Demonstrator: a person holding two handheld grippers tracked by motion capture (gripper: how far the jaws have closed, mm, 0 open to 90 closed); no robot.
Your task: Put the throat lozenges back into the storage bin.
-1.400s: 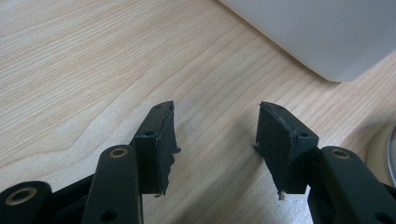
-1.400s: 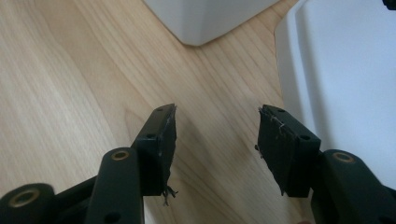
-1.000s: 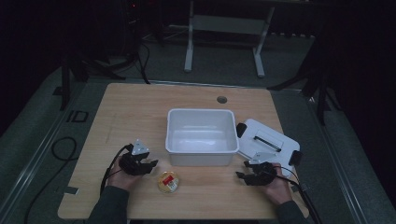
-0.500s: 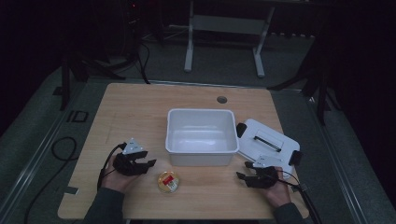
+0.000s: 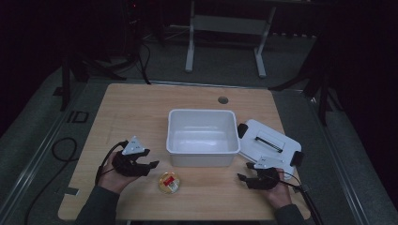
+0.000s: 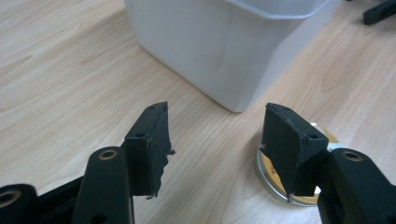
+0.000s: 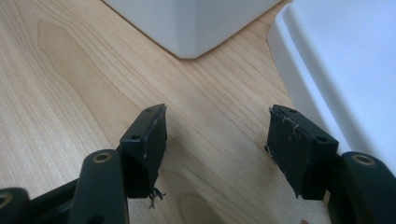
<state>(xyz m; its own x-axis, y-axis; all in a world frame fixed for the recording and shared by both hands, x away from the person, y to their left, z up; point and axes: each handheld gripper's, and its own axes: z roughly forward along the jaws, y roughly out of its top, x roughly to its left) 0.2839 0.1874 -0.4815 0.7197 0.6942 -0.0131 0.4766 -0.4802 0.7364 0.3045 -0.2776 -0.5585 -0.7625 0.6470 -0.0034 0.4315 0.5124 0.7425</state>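
Judging by how things lie, the main risk is a skewed pick: the left gripper (image 5: 151,165) has its jaws apart with nothing between them, having just been opening, and the small round tin (image 5: 169,182) lies flat on the table (image 5: 141,108) just off its right jaw, partly hidden behind that jaw in the left gripper view (image 6: 273,179). If the jaws came down from here without shifting toward the tin, one pad would likely land on the lid and push the tin sliding across the wood, or tip it against the white tub (image 5: 202,137) close ahead of the jaws. The tin is low and flat, so a grip on its rim could also slip. The right gripper (image 5: 242,178) likewise has wide, empty jaws that have just been opening, with the white lid (image 5: 267,140) just beside its right jaw; a careless move there could nudge the lid. Counted: one tin, one tub, one lid with two dark clips, two grippers, one table.
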